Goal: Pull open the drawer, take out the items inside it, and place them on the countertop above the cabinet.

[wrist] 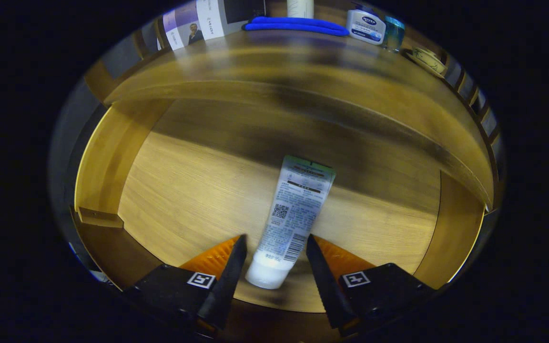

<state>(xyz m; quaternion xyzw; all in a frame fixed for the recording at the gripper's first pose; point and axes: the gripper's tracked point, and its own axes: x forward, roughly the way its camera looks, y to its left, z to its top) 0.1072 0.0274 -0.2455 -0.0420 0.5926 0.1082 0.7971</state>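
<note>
With the drawer (160, 190) pulled open under the countertop (265, 62), a white tube (293, 214) lies on its wooden floor, cap end between the fingers. Gripper (274, 247) jaws sit apart, straddling the tube, contact unclear.

Gripper camera looks down (close) into drawer (208, 190).

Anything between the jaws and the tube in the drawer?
Nothing visible. The gripper is open with the tube's cap end already between the jaws, lying on the drawer floor, nothing else near it.
</note>
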